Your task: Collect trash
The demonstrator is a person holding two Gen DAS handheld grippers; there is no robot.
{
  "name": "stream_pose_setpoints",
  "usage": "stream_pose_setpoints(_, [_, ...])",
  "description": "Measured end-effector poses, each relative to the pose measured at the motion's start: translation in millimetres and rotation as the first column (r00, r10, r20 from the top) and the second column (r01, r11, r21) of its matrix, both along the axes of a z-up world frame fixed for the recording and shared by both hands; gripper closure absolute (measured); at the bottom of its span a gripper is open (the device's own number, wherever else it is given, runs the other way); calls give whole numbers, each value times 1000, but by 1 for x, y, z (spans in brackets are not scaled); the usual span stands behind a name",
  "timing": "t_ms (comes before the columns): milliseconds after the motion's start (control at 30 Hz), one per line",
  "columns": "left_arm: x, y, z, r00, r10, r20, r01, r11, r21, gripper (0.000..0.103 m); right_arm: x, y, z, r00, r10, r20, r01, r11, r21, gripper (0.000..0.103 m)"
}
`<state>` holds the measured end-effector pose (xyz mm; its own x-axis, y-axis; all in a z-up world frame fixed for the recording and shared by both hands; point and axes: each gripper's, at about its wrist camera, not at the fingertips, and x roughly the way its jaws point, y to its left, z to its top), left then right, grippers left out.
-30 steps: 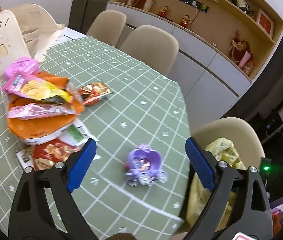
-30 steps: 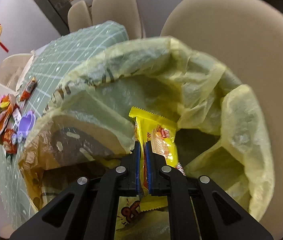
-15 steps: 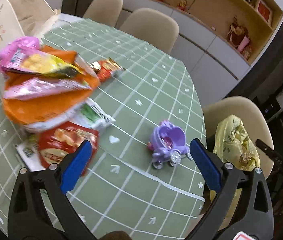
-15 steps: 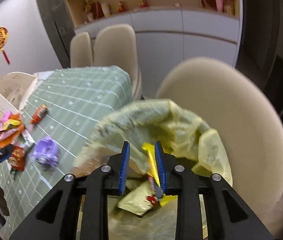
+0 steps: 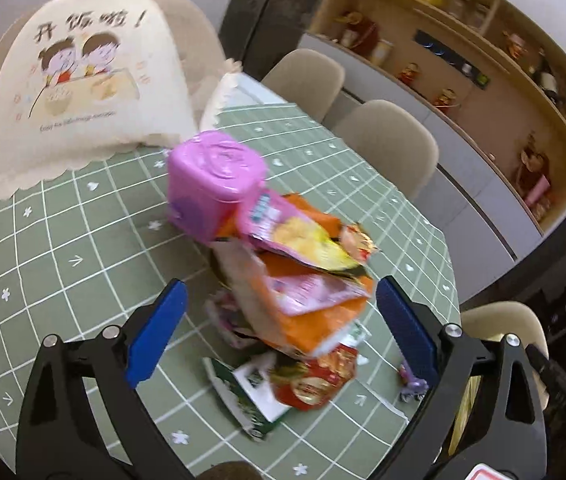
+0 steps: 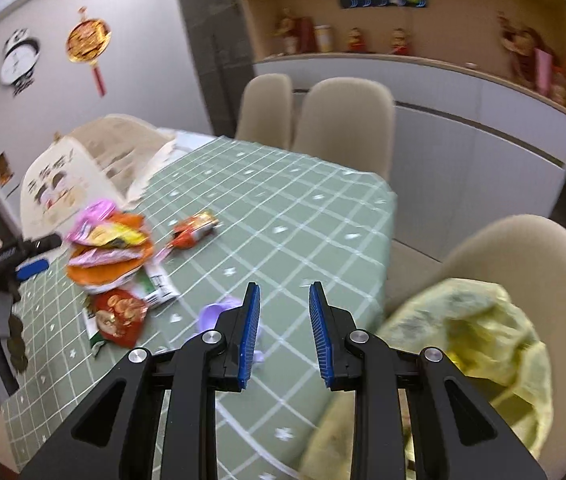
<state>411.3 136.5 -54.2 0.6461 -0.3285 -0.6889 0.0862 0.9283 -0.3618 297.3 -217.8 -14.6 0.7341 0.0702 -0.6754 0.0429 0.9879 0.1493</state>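
A pile of snack wrappers [image 5: 303,300] lies on the green checked tablecloth [image 5: 63,248], with an orange bag, pink packets and a red packet [image 5: 311,380]. My left gripper [image 5: 279,328] is open and empty, its jaws on either side of the pile, just above it. The pile also shows in the right wrist view [image 6: 111,256], with a lone red wrapper [image 6: 195,232] beyond it. My right gripper [image 6: 285,332] is open and empty above the table edge. The yellow trash bag [image 6: 463,360] sits on a chair at lower right.
A pink box [image 5: 215,184] stands behind the pile. A cream food cover [image 5: 79,92] is at the far left. A purple toy carriage [image 6: 219,312] sits near the table edge. Beige chairs [image 6: 343,120] ring the table.
My right gripper opened, dropped the yellow wrapper into the bag and pulled back up toward the table. My left gripper swung left from the toy carriage to over the wrapper pile.
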Motion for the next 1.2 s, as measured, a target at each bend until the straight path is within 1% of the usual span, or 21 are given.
stream_pose_setpoints(67, [13,4,-1,1000,-6,-26,5,1000,-7,18,10,12,-7,999,35,-18,-35,999,5,78])
stream_pose_setpoints(133, [21,-1,3,999,-27,-23,27,1000,2,22,18,21,-11,998,60,-29,-60,998,0,78])
stream_pose_setpoints(233, [35,-9,9,999,-51,4,50,997,50,23,29,30,-16,995,89,-37,-89,996,3,78])
stream_pose_setpoints(267, [42,-12,7,999,-54,5,54,996,74,26,33,32,-18,995,94,-41,-94,996,6,78])
stream_pose_setpoints(300, [49,-15,4,999,-49,-5,49,995,91,32,35,33,-20,994,97,-44,-96,995,7,78])
stream_pose_setpoints(333, [55,-14,0,999,-41,-18,43,994,97,34,39,33,-21,994,99,-47,-99,995,10,78])
stream_pose_setpoints(400, [68,-11,-9,998,-23,-63,28,996,81,48,45,32,-25,994,98,-56,-98,995,13,78])
stream_pose_setpoints(433, [75,-9,-14,995,-17,-95,22,998,59,50,48,32,-26,993,97,-61,-96,995,14,78])
stream_pose_setpoints(500, [81,-7,-21,991,-17,-135,22,999,33,65,58,31,-30,993,93,-75,-92,996,19,78])
stream_pose_setpoints(567, [83,-5,-26,984,-28,-174,29,1000,5,74,68,31,-33,991,97,-90,-95,995,28,78])
stream_pose_setpoints(600, [80,-3,-25,984,-33,-173,32,999,-10,79,73,33,-33,990,101,-94,-99,995,30,78])
stream_pose_setpoints(700, [59,6,-12,989,-45,-142,40,998,-42,86,88,41,-34,988,119,-101,-115,993,37,78])
stream_pose_setpoints(833, [33,22,0,992,-48,-121,41,997,-61,87,108,61,-35,979,170,-109,-166,985,40,78])
stream_pose_setpoints(900, [19,35,5,994,-31,-108,22,997,-78,87,124,74,-35,975,193,-114,-188,981,53,78])
stream_pose_setpoints(967, [8,46,8,995,-10,-94,2,996,-87,87,140,83,-37,972,195,-131,-185,979,80,78])
stream_pose_setpoints(1033, [-3,57,10,997,19,-79,-24,997,-75,87,152,91,-37,971,198,-136,-181,975,127,78])
stream_pose_setpoints(1100, [-13,66,8,996,31,-80,-35,998,-57,87,158,104,-37,967,218,-135,-198,969,147,78])
stream_pose_setpoints(1200, [-22,76,-1,994,41,-98,-45,998,-39,86,158,130,-39,948,288,-133,-272,954,128,78])
